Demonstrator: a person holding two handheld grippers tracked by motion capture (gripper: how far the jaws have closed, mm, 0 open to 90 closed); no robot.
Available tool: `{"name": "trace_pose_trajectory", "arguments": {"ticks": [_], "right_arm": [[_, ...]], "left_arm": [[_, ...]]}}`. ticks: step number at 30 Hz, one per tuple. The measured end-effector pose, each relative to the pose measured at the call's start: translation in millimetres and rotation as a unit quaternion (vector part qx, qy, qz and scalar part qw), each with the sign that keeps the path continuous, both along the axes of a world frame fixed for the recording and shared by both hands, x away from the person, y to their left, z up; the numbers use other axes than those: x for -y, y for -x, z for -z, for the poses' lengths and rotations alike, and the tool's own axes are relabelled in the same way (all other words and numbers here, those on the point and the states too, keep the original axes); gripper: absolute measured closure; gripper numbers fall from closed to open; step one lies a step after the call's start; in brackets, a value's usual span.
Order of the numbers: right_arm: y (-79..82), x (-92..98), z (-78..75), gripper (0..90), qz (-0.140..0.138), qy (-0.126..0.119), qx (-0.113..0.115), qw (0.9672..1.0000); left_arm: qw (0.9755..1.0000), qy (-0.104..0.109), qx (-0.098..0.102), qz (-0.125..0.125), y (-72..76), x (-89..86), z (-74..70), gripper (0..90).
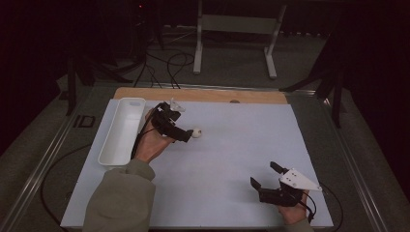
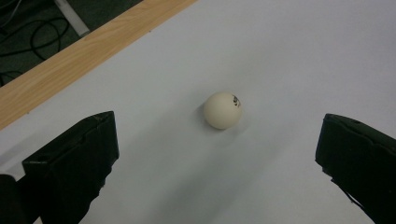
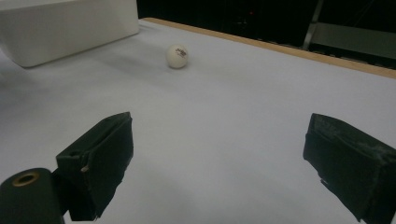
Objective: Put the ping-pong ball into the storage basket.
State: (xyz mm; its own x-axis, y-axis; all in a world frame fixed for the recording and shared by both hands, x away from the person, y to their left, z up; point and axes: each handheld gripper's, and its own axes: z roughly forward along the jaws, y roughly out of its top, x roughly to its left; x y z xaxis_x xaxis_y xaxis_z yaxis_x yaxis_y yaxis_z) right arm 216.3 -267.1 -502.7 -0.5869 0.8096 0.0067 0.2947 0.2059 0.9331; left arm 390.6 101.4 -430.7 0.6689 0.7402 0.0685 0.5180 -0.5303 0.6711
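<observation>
Left gripper view showed the small white ball (image 2: pixel 223 110) lying between the left gripper (image 2: pixel 217 154)'s wide-open jaws, probably light, hard, roll-prone, best pinched across its middle; the right gripper (image 1: pixel 265 178) was also open.

- We're looking at a dim room, the far side nearly black.
- Grey floor (image 1: pixel 232 67) beyond the table, black cables (image 1: pixel 167 65) snaking over it.
- A pale metal frame stand (image 1: pixel 237 29) sits at the back.
- Dark tripod legs (image 1: pixel 333 79) flank us right, more at left.
</observation>
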Motion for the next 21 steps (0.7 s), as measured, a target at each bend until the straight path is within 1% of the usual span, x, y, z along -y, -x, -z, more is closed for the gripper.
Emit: {"name": "trace_pose_trajectory", "arguments": {"ticks": [6, 17, 21], "right_arm": [[-0.2, -0.2, 0.3, 8.3, 0.0, 0.0, -0.001, 1.0], [-0.4, 0.1, 0.4, 8.3, -0.001, 0.0, -0.001, 1.0], [-0.4, -0.1, 0.5, 8.3, -0.001, 0.0, -0.001, 1.0]], "left_arm": [[1.0, 0.004, -0.001, -0.007, -5.3, 2.6, 6.0, 0.0], [0.9999, 0.001, -0.006, -0.011, -11.2, 4.5, 12.3, 0.0], [0.9998, 0.006, -0.008, -0.017, -14.1, 5.2, 15.1, 0.0]]}}
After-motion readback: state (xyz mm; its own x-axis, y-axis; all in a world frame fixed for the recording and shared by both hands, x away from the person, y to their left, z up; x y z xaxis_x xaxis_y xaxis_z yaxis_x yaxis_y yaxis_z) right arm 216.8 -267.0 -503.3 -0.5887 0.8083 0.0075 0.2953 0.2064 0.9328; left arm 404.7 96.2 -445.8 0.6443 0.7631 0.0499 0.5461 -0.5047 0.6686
